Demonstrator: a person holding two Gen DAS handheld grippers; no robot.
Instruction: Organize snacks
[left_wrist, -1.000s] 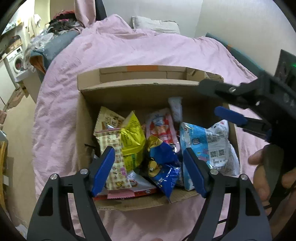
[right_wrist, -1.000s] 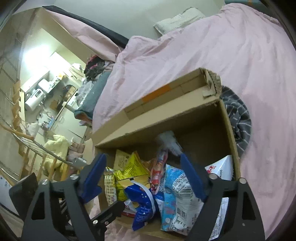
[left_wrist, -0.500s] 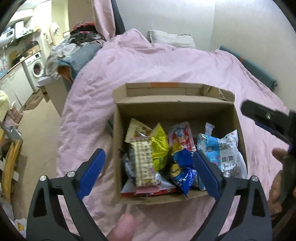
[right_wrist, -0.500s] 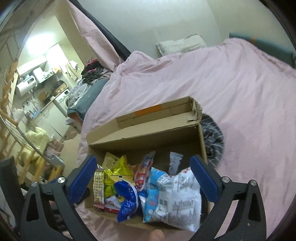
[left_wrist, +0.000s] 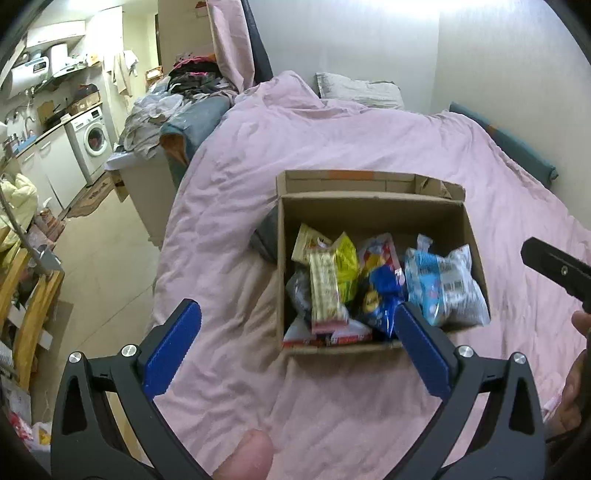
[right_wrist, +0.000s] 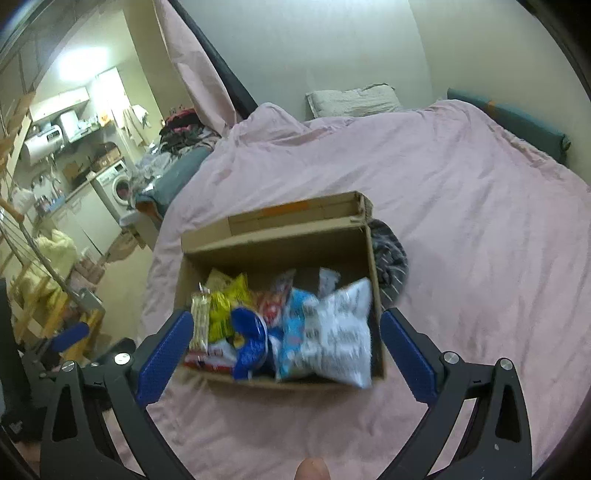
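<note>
A: Both tongs, left gripper (left_wrist: 297, 341) and right gripper (right_wrist: 286, 349), have just spread wide, nothing between them.

B: Cardboard box (left_wrist: 373, 212) beyond sits on the pink duvet (left_wrist: 332, 147), snack packets (left_wrist: 327, 286) upright inside, bare bedding around.

in the right wrist view the snack packets (right_wrist: 295, 325) in the cardboard box (right_wrist: 273, 243) are motion-blurred, their print unreadable, a dark striped cloth (right_wrist: 391, 258) at the box's 3 o'clock lies half hidden behind its wall, and a fingertip (right_wrist: 313, 470) is cut off at 6 o'clock.
</note>
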